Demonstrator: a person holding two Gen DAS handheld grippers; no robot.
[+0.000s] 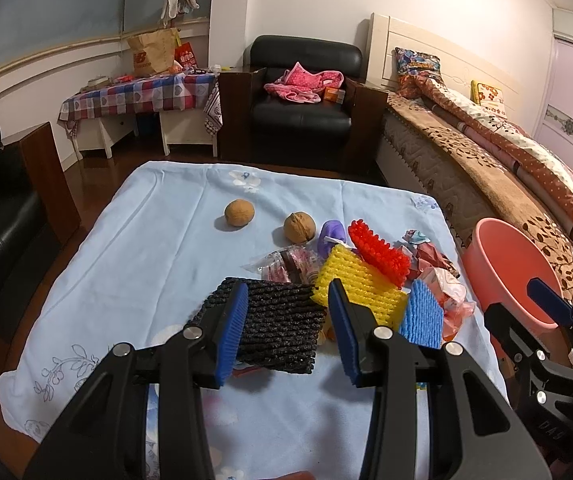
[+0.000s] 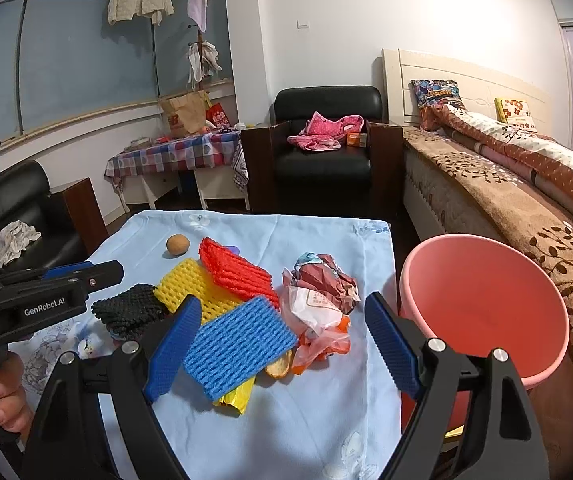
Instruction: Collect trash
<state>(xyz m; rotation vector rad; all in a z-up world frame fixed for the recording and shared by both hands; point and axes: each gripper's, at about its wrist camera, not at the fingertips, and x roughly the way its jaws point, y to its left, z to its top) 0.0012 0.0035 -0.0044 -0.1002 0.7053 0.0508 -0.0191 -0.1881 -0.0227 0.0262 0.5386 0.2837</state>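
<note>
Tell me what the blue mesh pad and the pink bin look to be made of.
Blue mesh pad: most likely soft foam netting, matte; the sign is its puffy ribbed lattice of open cells. Pink bin: probably moulded plastic, smooth with a faint sheen; the sign is its thin, even rim and seamless wall.

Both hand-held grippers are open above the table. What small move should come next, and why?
Probably lower the left hand-held gripper and close it on the black foam net. Its open fingers already straddle that net, nothing is held yet, and the pink bin waits empty beside the table.
</note>
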